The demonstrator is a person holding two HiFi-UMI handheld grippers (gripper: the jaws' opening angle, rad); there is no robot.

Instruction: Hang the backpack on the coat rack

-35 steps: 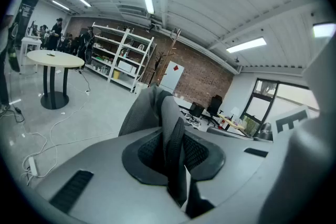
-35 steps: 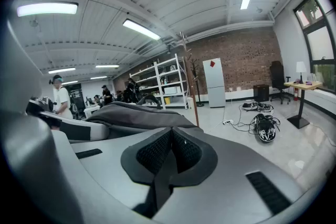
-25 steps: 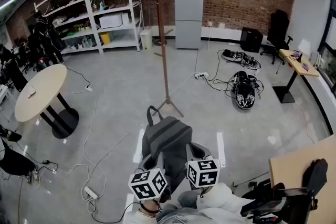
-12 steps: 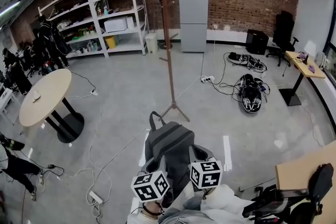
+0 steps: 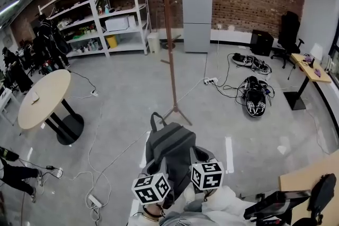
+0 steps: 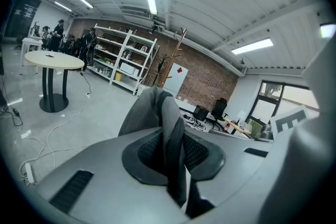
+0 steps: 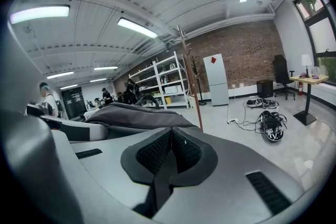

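A grey backpack (image 5: 169, 145) hangs in front of me, carried by both grippers, with its top handle (image 5: 154, 120) pointing toward the wooden coat rack (image 5: 168, 34). The rack stands on the floor a little beyond the pack, its feet (image 5: 178, 114) just past the handle. My left gripper (image 5: 160, 166) is shut on a padded grey shoulder strap (image 6: 169, 123), which stands up between the pads. The right gripper (image 5: 198, 156) is shut on a thin dark strap (image 7: 157, 186) that hangs below its pads. The pack's body (image 7: 131, 114) lies to the left in the right gripper view.
A round table (image 5: 42, 98) stands at the left and white shelves (image 5: 111, 13) and a tall cabinet (image 5: 197, 16) line the brick wall. Cables and a power strip (image 5: 95, 201) lie on the floor. Further right are a black bag (image 5: 256, 100) and a desk (image 5: 310, 69). People (image 5: 47, 39) stand far left.
Both grippers and the backpack have moved a little toward the coat rack, which now looks slightly nearer. Both grips are unchanged.
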